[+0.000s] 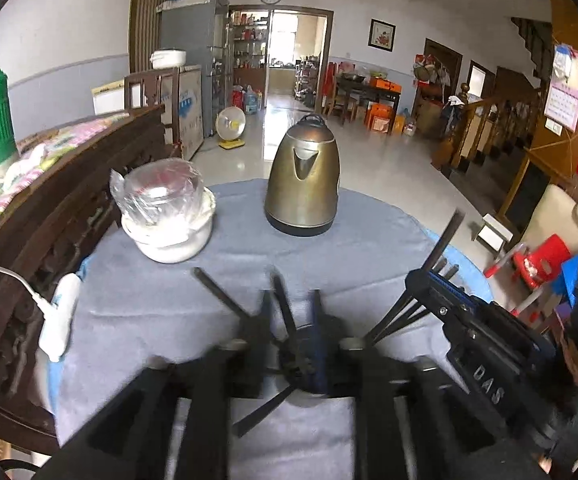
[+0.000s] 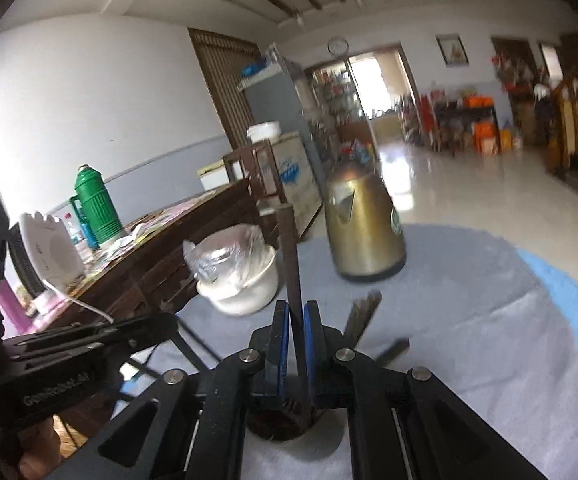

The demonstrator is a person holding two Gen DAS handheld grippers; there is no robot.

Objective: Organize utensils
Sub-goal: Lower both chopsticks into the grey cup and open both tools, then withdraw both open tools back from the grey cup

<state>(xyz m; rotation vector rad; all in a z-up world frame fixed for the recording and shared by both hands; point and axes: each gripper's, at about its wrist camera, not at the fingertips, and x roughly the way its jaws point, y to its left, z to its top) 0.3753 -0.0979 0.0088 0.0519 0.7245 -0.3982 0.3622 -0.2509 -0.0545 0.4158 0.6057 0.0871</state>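
Observation:
A dark round holder [image 1: 307, 376] stands on the grey cloth with several dark chopsticks [image 1: 217, 294] fanning out of it. My left gripper [image 1: 291, 306] hovers over the holder, blurred, its jaws apart; one chopstick [image 1: 283, 312] rises between them without being pinched. My right gripper [image 2: 293, 310] is shut on one upright chopstick [image 2: 289, 248], right over the holder [image 2: 279, 426]. In the left wrist view the right gripper [image 1: 433, 276] comes in from the right with that chopstick [image 1: 449, 232] sticking up. The left gripper [image 2: 157, 326] shows at the left of the right wrist view.
A brass-coloured kettle [image 1: 303, 176] and a white bowl [image 1: 169, 236] topped with a plastic-wrapped dish stand at the far side of the round table [image 1: 389, 232]. A white plug with its cable [image 1: 59, 320] lies at the left edge by a carved wooden bench [image 1: 49, 216].

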